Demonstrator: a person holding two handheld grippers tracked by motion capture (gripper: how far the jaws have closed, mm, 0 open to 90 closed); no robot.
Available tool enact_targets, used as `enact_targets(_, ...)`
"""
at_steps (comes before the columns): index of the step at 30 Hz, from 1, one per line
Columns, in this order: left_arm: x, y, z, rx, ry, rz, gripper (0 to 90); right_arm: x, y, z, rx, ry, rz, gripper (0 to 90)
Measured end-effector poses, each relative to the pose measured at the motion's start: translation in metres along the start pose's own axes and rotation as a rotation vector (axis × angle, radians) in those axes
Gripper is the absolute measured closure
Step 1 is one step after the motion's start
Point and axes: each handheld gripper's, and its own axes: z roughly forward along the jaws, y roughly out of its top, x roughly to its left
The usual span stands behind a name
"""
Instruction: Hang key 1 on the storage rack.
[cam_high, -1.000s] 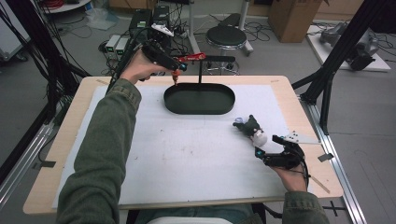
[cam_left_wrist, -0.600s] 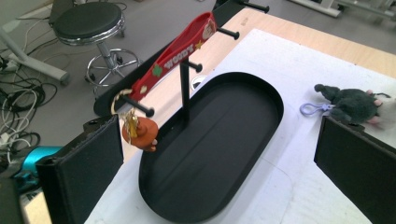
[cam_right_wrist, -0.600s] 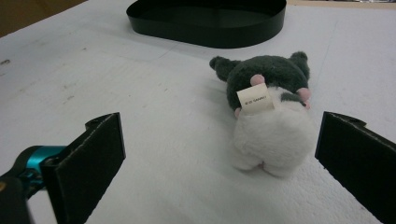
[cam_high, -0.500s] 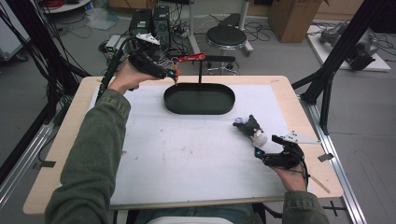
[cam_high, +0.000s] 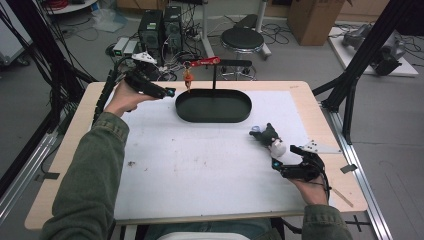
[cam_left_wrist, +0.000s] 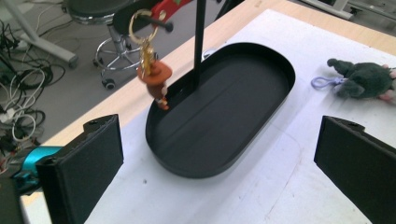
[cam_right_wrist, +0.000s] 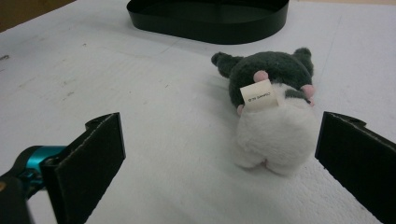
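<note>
A small orange charm (cam_high: 187, 80) hangs by a gold ring (cam_left_wrist: 140, 25) from the red arm (cam_high: 202, 61) of a black post (cam_high: 215, 75) standing in a black oval tray (cam_high: 220, 107). My left gripper (cam_high: 169, 92) is open, left of the tray and clear of the charm (cam_left_wrist: 154, 79). In the left gripper view my left gripper (cam_left_wrist: 219, 135) has nothing between its jaws. A grey and white plush toy (cam_high: 268, 138) with a purple loop (cam_left_wrist: 322, 83) lies on the white mat. My right gripper (cam_high: 275, 164) is open just short of the plush (cam_right_wrist: 275, 107).
The tray (cam_right_wrist: 210, 21) stands at the back middle of the white mat (cam_high: 200, 165), on a wooden table (cam_high: 75, 150). Behind the table's far edge are a stool (cam_high: 242, 37), computer boxes (cam_high: 160, 27) and loose cables. Black frame legs (cam_high: 350, 95) stand at the right.
My left gripper has drawn back to the left, away from the charm, which stays hanging on the red arm. The right gripper and the plush have not moved.
</note>
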Motion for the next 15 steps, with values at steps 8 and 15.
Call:
enact_targets(8,0.003,-0.028,-0.008,0.021,0.005,-0.022,1.7,0.0,0.0,0.0,0.001,0.001,0.002,0.5)
enact_targets(15,0.005,-0.046,-0.019,0.013,0.024,-0.062,1.7,0.001,0.0,0.001,0.01,0.002,0.002,0.5)
